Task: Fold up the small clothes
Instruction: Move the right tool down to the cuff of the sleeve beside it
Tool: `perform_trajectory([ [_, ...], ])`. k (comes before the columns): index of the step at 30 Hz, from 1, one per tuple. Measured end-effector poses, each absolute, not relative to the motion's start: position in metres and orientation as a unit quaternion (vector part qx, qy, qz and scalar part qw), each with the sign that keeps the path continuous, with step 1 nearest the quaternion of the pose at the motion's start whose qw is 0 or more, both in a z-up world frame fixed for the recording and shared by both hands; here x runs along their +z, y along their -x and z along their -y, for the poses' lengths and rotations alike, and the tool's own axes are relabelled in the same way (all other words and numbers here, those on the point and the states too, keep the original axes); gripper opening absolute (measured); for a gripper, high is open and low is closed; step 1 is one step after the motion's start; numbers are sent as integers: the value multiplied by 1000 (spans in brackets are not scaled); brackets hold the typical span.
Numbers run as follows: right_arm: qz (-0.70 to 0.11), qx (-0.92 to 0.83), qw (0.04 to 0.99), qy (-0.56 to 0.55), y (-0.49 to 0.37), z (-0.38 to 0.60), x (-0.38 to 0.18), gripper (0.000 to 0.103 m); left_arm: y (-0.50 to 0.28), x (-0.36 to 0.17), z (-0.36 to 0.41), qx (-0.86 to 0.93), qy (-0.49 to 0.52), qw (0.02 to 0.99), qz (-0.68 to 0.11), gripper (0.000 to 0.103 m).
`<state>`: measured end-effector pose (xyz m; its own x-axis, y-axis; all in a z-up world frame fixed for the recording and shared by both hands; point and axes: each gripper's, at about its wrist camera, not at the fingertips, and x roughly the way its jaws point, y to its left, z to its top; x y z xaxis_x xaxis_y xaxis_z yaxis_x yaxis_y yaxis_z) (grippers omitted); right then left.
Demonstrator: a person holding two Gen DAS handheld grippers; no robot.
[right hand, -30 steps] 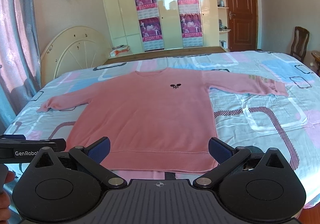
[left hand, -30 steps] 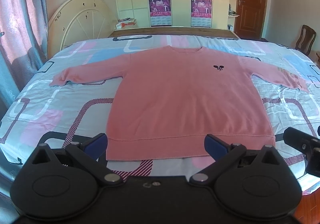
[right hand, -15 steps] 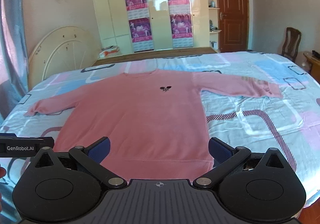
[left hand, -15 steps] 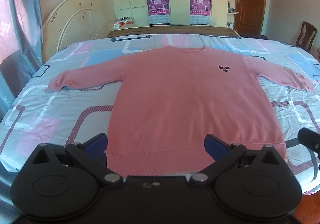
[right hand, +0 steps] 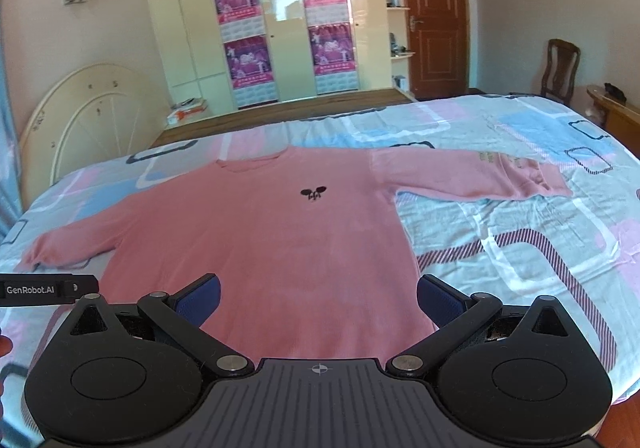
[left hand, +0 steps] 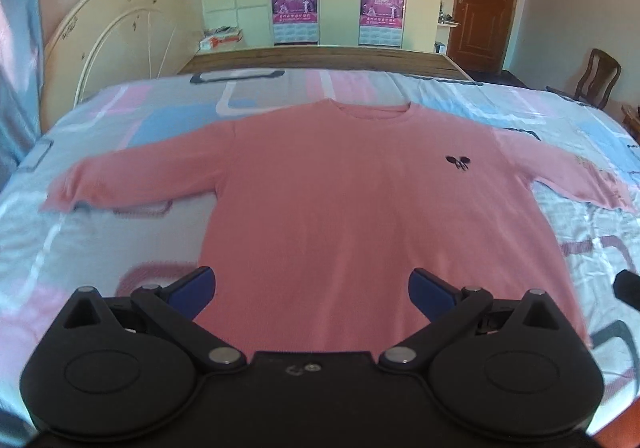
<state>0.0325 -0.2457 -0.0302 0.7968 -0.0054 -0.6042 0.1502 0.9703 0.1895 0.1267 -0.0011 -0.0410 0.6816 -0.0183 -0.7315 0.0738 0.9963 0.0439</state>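
Note:
A pink long-sleeved sweater [left hand: 352, 207] [right hand: 272, 240] lies flat and face up on the bed, both sleeves spread out, a small dark logo [left hand: 458, 161] on its chest. My left gripper [left hand: 312, 290] hovers open over the sweater's lower part, nothing between its blue pads. My right gripper [right hand: 318, 298] is open too, above the lower right part of the body near the hem. The hem itself is hidden behind both gripper bodies. The left gripper's side shows at the left edge of the right wrist view.
The bed [right hand: 540, 248] has a patterned pastel sheet. A round cream headboard [left hand: 116, 43] leans at the back left. Wardrobe with posters [right hand: 288, 31], a brown door [right hand: 434, 11] and a wooden chair [right hand: 560, 67] stand beyond the bed.
Both grippers have moved forward over the sweater; its hem has slipped out of sight under them. The jaws stayed open.

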Motion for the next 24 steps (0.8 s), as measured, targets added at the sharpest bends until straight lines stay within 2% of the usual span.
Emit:
perform_trajectory([
  [13,-317,-98,934,-134,-106,248,-41,103,-215,-57,-9,-68,-49,916,-392,103],
  [24,-314,-113,932,-144,-146,304,-56,102,-255,-81,34,-76,-59,909,-405,102],
])
